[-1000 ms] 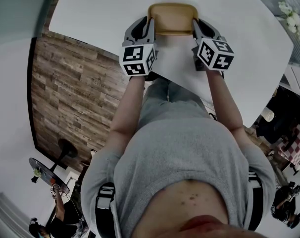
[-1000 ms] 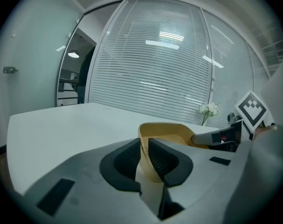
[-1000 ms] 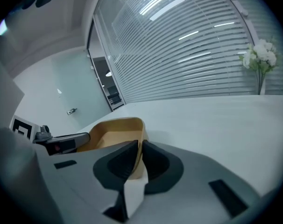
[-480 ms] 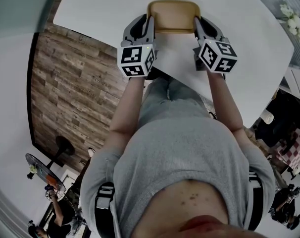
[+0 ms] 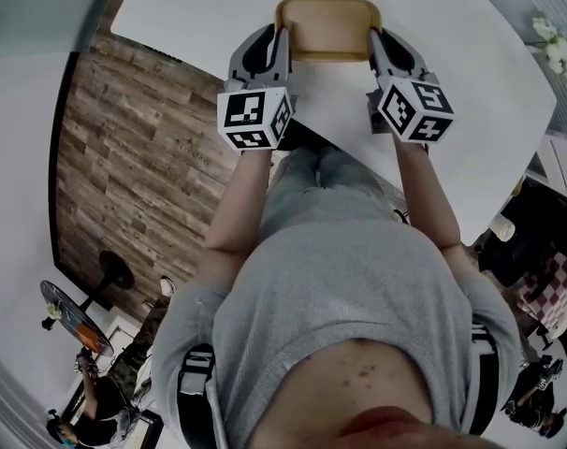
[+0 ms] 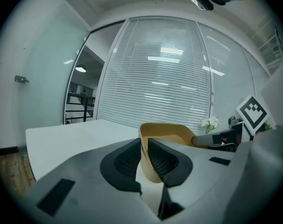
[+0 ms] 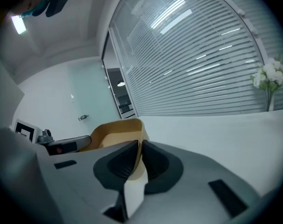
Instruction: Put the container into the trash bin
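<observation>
A tan container [image 5: 327,28] between left gripper [image 5: 282,43] and right gripper [image 5: 371,43], one on each side wall, over white table [image 5: 471,82].

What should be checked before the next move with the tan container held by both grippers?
1. Left gripper jaws pinch the container on its left wall: ok.
2. Right gripper jaws pinch its right wall: ok.
3. Container sits level between the two grips: ok, judging from the head view.
4. Container lifted clear of the white table: cannot tell.
5. Trash bin located: not ok, no view shows it.
</observation>
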`<control>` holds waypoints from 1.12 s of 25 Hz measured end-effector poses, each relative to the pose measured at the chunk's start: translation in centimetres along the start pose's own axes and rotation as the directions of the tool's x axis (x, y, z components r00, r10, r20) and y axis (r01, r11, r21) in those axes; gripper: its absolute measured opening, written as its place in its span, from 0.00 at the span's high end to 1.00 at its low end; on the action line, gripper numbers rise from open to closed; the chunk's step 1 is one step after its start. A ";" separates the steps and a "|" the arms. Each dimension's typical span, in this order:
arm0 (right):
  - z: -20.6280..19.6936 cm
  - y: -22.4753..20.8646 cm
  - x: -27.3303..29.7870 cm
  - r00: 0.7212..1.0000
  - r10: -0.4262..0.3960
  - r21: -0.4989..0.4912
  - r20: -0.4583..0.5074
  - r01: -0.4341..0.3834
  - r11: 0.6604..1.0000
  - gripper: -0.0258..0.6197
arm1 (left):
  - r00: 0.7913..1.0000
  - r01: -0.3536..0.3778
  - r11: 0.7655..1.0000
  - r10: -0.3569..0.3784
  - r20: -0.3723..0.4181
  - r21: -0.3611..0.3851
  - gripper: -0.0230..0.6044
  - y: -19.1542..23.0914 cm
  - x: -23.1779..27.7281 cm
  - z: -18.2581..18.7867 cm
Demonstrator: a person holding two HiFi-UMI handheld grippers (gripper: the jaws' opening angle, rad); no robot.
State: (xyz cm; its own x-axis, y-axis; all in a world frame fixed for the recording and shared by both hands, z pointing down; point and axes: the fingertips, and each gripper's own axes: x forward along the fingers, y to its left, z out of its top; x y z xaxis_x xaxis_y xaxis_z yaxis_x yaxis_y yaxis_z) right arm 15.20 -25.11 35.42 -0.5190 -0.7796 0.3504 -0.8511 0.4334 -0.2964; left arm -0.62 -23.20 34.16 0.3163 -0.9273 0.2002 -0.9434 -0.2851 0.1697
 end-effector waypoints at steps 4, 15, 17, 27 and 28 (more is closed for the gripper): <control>0.9 1.3 -0.3 0.999 0.026 -0.005 0.020 -0.026 1.000 0.83 | 1.000 -0.010 1.000 0.010 0.029 0.001 0.88 0.4 -1.1 1.1; 3.7 4.4 -0.4 0.992 0.100 -0.048 0.074 -0.096 0.994 0.83 | 0.993 -0.054 0.999 0.054 0.108 0.000 0.88 1.7 -3.6 4.2; 4.0 4.8 -0.4 0.991 0.111 -0.050 0.079 -0.107 0.993 0.83 | 0.991 -0.063 0.998 0.062 0.117 0.001 0.88 1.8 -4.0 4.5; 4.0 6.7 0.3 0.981 0.180 -0.064 0.072 -0.175 0.982 0.83 | 0.981 -0.124 0.992 0.125 0.149 -0.017 0.88 2.9 -6.0 4.7; 4.0 6.9 0.3 0.980 0.186 -0.065 0.073 -0.181 0.981 0.83 | 0.979 -0.132 0.991 0.133 0.153 -0.017 0.88 2.9 -6.2 4.7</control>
State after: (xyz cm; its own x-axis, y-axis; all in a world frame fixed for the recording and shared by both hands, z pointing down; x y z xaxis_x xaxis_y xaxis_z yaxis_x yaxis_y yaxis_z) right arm 9.53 -24.17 29.96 -0.6610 -0.7164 0.2230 -0.7461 0.5960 -0.2968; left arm -5.82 -19.43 28.86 0.1687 -0.9831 0.0715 -0.9751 -0.1558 0.1577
